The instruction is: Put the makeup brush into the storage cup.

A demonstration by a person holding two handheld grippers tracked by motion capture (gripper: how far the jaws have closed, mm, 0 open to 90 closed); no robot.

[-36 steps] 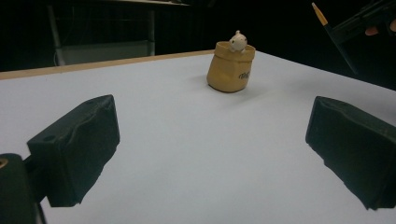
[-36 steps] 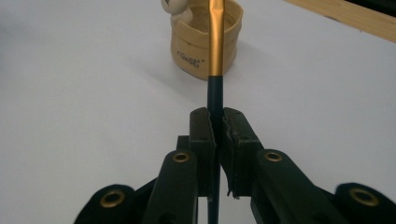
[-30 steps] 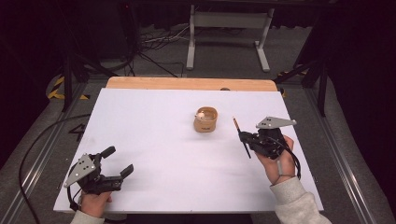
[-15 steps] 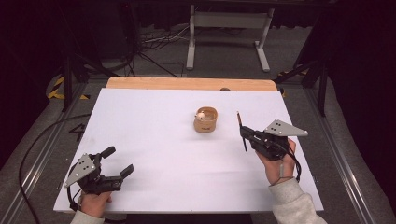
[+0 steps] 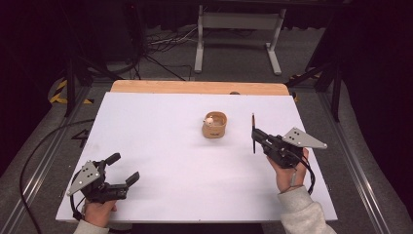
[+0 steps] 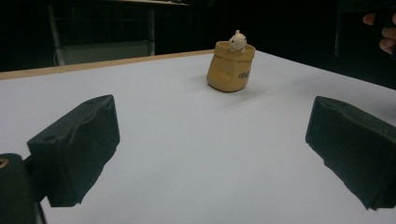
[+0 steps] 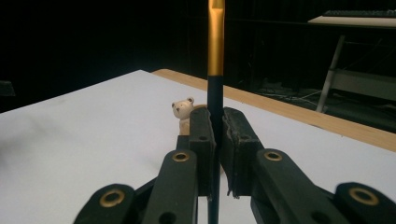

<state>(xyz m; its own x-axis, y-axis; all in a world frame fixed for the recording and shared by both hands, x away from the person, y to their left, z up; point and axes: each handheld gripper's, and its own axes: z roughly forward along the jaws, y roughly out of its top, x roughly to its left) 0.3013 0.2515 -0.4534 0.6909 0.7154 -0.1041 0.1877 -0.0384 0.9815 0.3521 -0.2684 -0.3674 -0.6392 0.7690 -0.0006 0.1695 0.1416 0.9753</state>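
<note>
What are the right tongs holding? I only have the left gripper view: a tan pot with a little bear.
Observer: The right tongs are shut on a black pen with a gold upper part, standing upright.
Operator: Where are they relative to the pot?
Observer: In the high view, right of the pot, apart from it.
Operator: And my left tongs?
Observer: Open, at the near left corner of the table, held in a hand.

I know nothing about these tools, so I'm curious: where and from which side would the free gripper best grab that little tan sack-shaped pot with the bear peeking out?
Probably around the pot's rounded body, below the folded rim, coming in level from the near left side. It stands upright and alone on the table, and the left gripper's jaws are already wide open facing it. Avoid the bear poking out on top.
</note>
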